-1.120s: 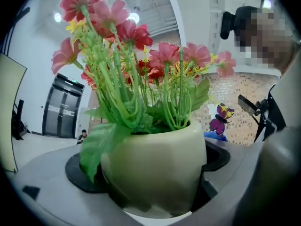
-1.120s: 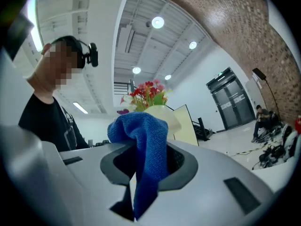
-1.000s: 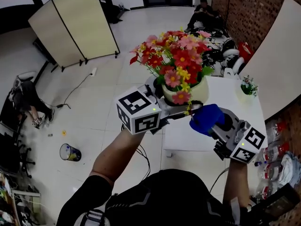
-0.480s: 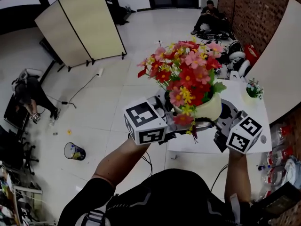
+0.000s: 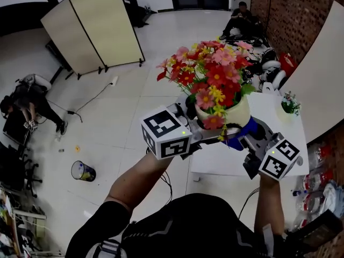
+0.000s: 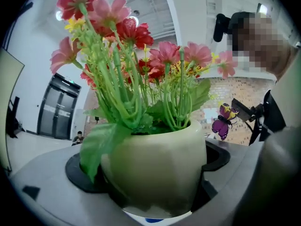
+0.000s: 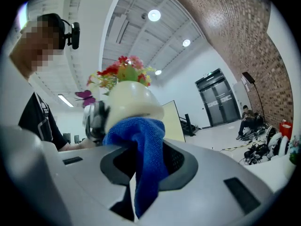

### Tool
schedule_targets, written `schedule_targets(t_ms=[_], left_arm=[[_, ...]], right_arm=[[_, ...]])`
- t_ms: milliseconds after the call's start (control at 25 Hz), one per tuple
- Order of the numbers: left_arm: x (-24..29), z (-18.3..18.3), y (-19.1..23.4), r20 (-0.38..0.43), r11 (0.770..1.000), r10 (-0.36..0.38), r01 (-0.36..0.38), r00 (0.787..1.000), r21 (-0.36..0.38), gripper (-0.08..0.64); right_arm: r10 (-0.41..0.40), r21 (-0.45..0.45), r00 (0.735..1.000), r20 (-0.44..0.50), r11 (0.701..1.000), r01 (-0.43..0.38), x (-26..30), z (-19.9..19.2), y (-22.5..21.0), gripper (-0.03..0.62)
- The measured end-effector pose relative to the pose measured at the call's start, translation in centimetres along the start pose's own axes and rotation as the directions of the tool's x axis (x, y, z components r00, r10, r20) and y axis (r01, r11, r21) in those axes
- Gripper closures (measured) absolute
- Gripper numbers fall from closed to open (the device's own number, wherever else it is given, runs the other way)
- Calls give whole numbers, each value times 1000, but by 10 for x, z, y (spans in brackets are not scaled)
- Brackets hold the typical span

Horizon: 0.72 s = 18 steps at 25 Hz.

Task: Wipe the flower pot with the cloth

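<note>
Looking down in the head view, the left gripper holds a cream, rounded ceramic flower pot packed with red, pink and yellow artificial flowers, raised over the near edge of a white desk. The right gripper brings a blue microfibre cloth against the pot's lower right side. A small potted plant stands at the desk's far edge. In the left gripper view, the grey fingers are clenched on the flower pot, which sits upright and fills the gap between them. Green stems and leaves rise from its rim, and a purple butterfly ornament shows to the right. In the right gripper view, the fingers are clamped on the cloth. Its bunched top lies against the side of the pot, and a loose tail hangs down between the fingers.
</note>
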<state>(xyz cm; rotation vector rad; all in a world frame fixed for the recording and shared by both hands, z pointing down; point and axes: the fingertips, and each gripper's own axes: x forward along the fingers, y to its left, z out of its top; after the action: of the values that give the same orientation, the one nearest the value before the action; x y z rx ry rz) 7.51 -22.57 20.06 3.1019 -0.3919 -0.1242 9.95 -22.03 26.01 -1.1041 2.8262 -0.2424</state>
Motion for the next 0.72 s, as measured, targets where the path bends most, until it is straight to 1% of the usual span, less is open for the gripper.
schedule_targets(t_ms=[80, 200, 400, 480, 600, 720], left_arm=[[-2, -1, 14, -3, 1000, 30, -30, 1000, -8, -17], [0, -3, 22, 6, 999, 31, -31, 1000, -17, -17], [10, -9, 6, 21, 998, -20, 22, 1000, -54, -17], [9, -10, -4, 20, 997, -43, 44, 999, -61, -17], [7, -10, -22, 24, 995, -80, 81, 997, -52, -17], [5, -8, -33, 32, 994, -95, 97, 995, -59, -17]], right_arm=[[0, -13, 1000, 0, 1000, 0, -8, 0, 10, 503], [-8, -37, 1000, 1, 999, 8, -13, 2, 18, 503], [-39, -54, 999, -20, 998, 38, -7, 3, 1, 503], [-54, -45, 998, -30, 998, 53, -3, 3, -6, 503], [-65, -20, 997, -42, 998, 64, 3, 1, -15, 503], [-69, -6, 996, -52, 998, 69, 12, -2, -23, 503]])
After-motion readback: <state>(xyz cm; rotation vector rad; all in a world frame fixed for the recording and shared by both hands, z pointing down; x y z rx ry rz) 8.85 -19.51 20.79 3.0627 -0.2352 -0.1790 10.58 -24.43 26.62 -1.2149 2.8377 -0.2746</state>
